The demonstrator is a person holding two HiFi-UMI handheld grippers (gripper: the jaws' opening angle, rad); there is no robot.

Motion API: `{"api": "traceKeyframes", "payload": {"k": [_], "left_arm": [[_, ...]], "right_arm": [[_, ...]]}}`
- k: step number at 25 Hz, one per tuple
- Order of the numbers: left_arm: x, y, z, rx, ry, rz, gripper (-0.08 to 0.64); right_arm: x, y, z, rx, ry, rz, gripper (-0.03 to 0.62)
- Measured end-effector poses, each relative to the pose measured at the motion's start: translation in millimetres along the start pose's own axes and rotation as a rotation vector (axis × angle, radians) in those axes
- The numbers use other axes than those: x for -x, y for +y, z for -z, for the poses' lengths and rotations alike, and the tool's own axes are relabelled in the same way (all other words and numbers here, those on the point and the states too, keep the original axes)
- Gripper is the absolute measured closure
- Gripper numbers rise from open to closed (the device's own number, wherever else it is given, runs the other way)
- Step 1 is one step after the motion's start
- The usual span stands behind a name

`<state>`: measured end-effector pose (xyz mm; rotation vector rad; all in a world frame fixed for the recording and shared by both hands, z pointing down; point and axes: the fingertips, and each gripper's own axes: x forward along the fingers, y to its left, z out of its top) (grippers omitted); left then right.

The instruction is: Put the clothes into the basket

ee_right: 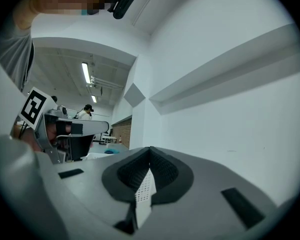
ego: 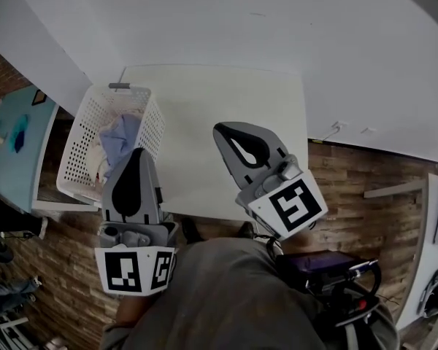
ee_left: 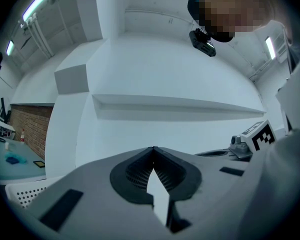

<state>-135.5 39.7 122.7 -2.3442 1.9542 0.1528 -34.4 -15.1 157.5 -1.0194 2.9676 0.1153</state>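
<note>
A white perforated laundry basket (ego: 79, 133) stands at the left end of the white table (ego: 226, 100), with light blue and pale clothes (ego: 121, 138) piled inside it. My left gripper (ego: 137, 153) hovers by the basket's near right corner, shut with nothing in it. To its right, my right gripper (ego: 220, 128) hangs over the table's front half, also shut and empty. In the left gripper view the jaws (ee_left: 153, 148) meet at the tip and face a white wall; a corner of the basket (ee_left: 25, 194) shows low on the left. The right gripper view shows its jaws (ee_right: 150, 148) closed too.
A blue-topped table (ego: 14, 141) stands left of the basket. Brick-patterned floor (ego: 365, 173) surrounds the white table, and a white wall (ego: 277, 20) rises behind it. A black device (ego: 328, 272) hangs at the person's waist. A person (ee_right: 87, 111) stands far off in the room.
</note>
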Motion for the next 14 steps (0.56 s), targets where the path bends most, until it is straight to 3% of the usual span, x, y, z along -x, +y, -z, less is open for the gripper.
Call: {"api": "traceKeyframes", "payload": {"k": [14], "left_arm": [[6.5,2.1,5.2,0.001,0.021,0.006,0.552]], "right_arm": [[-3.4,8.3,0.7,-0.015,-0.013,-0.018,0.584]]}}
